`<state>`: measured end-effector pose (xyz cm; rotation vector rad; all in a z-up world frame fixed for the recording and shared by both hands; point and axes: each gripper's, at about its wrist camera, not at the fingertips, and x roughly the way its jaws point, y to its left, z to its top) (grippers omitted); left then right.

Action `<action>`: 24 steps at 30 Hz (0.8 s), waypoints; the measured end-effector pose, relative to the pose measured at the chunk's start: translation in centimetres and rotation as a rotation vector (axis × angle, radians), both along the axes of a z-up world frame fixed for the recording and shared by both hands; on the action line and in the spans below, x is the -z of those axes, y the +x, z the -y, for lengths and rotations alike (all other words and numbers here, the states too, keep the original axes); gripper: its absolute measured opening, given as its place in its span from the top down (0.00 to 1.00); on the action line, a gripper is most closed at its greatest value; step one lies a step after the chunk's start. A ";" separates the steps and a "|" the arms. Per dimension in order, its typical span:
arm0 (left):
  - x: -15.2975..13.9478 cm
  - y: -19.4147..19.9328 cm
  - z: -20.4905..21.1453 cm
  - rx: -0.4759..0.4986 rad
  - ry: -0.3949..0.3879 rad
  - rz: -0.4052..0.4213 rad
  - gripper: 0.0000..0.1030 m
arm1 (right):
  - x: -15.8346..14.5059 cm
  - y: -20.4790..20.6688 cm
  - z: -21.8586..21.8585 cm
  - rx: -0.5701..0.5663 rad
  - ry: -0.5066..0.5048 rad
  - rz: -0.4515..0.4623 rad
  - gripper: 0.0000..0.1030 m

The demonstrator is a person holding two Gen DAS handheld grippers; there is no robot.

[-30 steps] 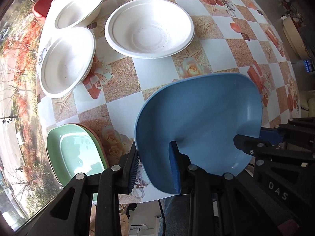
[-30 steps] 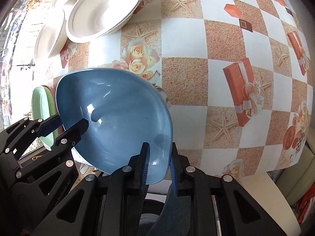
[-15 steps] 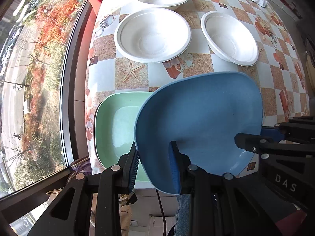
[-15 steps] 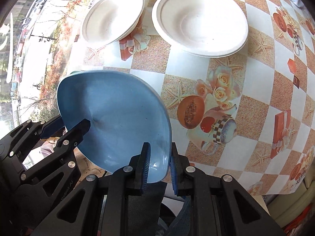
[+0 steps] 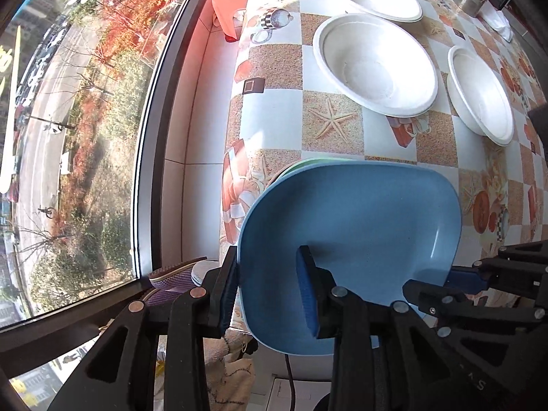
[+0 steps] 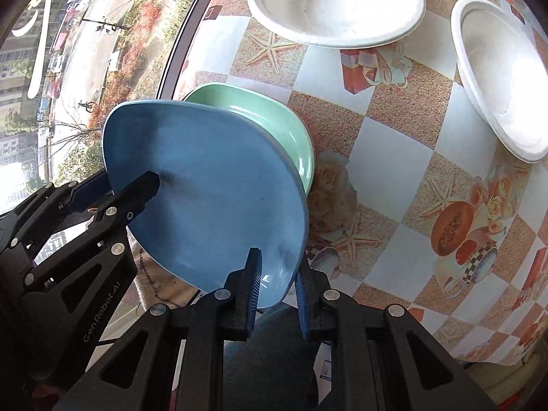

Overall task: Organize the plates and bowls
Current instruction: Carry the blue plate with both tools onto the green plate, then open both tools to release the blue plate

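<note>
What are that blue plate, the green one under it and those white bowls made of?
The squarish blue plate looks like matte plastic or melamine: dull, even surface, thin rim. The squarish green plate seems similar but glossier, showing sharp highlights. The round white bowls look like moulded paper pulp: chalky, slightly rough, with pressed rims. None is certain.

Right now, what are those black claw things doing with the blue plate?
A person holds the blue plate with both grippers, the left gripper and right gripper each with jaws shut on its rim. The plate hangs tilted over a green plate at the table's edge. Three white bowls sit farther back.
</note>
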<state>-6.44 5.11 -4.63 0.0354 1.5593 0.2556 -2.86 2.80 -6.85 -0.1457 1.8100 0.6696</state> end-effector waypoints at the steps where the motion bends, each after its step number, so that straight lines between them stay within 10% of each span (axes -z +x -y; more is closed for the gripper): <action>1: -0.2 0.0 0.0 -0.001 -0.014 0.000 0.55 | 0.2 0.0 -0.2 -0.001 0.003 -0.002 0.79; 3: -0.1 0.0 0.0 -0.013 -0.012 -0.003 0.30 | 0.8 0.0 -0.4 0.011 0.014 -0.012 0.78; 5: -0.1 0.1 -0.1 -0.018 0.011 0.007 0.28 | 0.9 0.6 0.0 0.025 0.010 -0.017 0.78; 9: 0.0 0.7 -0.4 -0.020 -0.036 0.007 0.24 | 0.3 2.6 3.5 0.092 -0.014 0.032 0.24; 24: -3.1 6.3 7.1 0.149 -0.133 0.068 0.23 | 0.3 6.7 17.7 0.532 -0.200 0.071 0.23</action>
